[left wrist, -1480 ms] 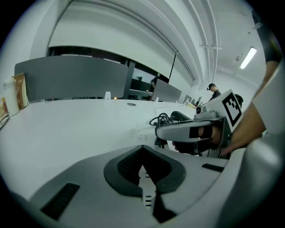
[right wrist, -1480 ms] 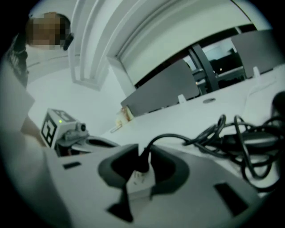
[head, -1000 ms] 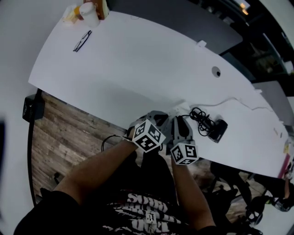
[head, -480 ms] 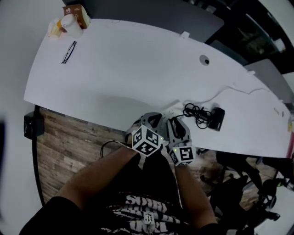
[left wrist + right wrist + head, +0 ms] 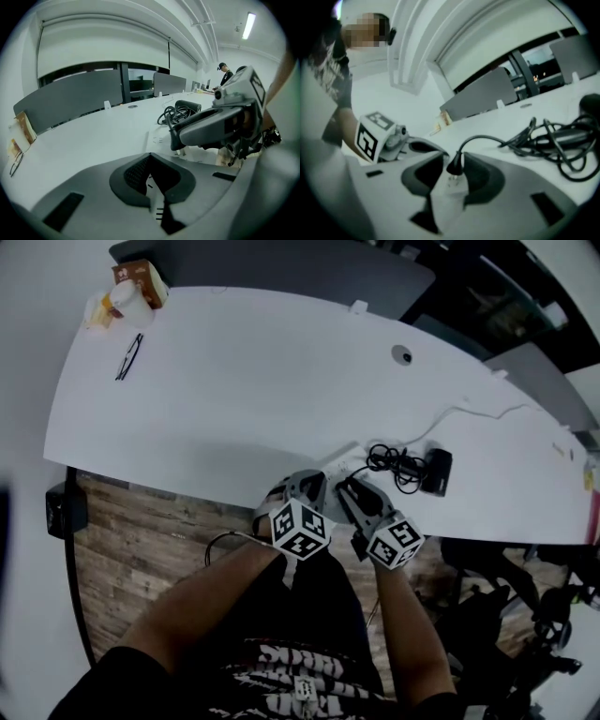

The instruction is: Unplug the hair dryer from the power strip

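At the near edge of the white worktop (image 5: 244, 390) the two grippers meet over the power strip (image 5: 343, 463). The black hair dryer (image 5: 436, 472) lies a little further along to the right, with its coiled cord (image 5: 389, 461) between it and the strip. The left gripper (image 5: 151, 180) points down at the near end of the strip. Its fingers stand close together with a pale band bearing socket-like marks between the pads, so they look clamped on the strip to hold it still. The right gripper (image 5: 452, 176) straddles the dryer's black plug (image 5: 455, 164), which stands upright over the white strip with its cord arching away toward the coil. These fingers have just been opening: they are apart with the plug between them, and a gap shows on at least one side, so they are not squeezing it. A small grey patch shows under the plug body, but I cannot tell whether the prongs are clear of the socket or partly seated. The step in hand looks like the pull at the socket itself. If the prongs are not yet free, the right fingers need to close again on the plug body, not the cord, and pull straight out in line with the prongs while the left gripper pins the strip. If the prongs are free, the plug only needs setting down beside the strip.
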`<state>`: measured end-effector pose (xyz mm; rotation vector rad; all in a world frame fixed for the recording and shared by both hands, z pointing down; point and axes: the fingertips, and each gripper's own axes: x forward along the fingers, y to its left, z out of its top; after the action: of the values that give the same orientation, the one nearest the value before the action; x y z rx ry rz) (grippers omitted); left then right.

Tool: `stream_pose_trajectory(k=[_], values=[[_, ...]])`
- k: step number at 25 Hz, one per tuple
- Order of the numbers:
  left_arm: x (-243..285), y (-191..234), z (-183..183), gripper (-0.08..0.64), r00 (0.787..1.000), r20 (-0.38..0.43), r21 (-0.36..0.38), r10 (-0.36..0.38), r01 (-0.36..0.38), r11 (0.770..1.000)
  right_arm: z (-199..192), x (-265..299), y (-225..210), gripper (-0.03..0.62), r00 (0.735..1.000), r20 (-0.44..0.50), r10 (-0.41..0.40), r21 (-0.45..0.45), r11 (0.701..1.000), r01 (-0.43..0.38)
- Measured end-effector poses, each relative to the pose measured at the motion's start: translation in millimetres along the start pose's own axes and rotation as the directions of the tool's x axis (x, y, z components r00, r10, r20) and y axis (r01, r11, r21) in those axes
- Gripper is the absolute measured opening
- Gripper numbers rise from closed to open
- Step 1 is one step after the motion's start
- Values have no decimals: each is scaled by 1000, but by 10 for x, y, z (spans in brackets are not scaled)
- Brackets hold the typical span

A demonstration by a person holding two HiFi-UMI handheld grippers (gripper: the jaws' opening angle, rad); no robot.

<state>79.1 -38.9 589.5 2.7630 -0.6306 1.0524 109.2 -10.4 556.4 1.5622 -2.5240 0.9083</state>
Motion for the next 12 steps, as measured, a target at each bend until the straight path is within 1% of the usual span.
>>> stream_pose_trajectory(k=[1,3,4,6,7,8,10,11,12], values=[[1,-9,7,25,1000,4,7,-4,3,1000,-3,26,-32,159,999,-19,44,45,998,-43],[11,-35,12,25,1000,2,22,-10,10,1000,4,60,-99,195,992,-57,113,114,988,-106],[19,-51,15,25,1000,-1,33,-12,12,999,29,63,-133,202,989,-70,132,136,983,-122],[28,-81,18,25,1000,-2,57,-17,17,998,100,67,-207,207,985,-92,148,186,974,-129],[27,-87,16,25,1000,-2,66,-17,17,998,127,81,-240,207,982,-101,157,230,964,-131],[24,-85,10,25,1000,-2,74,-15,15,997,154,110,-259,207,978,-103,179,291,946,-142],[20,-77,-6,25,1000,-8,84,-8,9,996,238,194,-251,207,966,-71,249,422,885,-197],[17,-84,-14,25,1000,-10,82,-9,10,997,291,237,-235,206,957,-53,284,470,853,-227],[12,-96,-17,25,1000,-10,74,-15,16,997,333,274,-230,206,950,-46,310,504,828,-246]])
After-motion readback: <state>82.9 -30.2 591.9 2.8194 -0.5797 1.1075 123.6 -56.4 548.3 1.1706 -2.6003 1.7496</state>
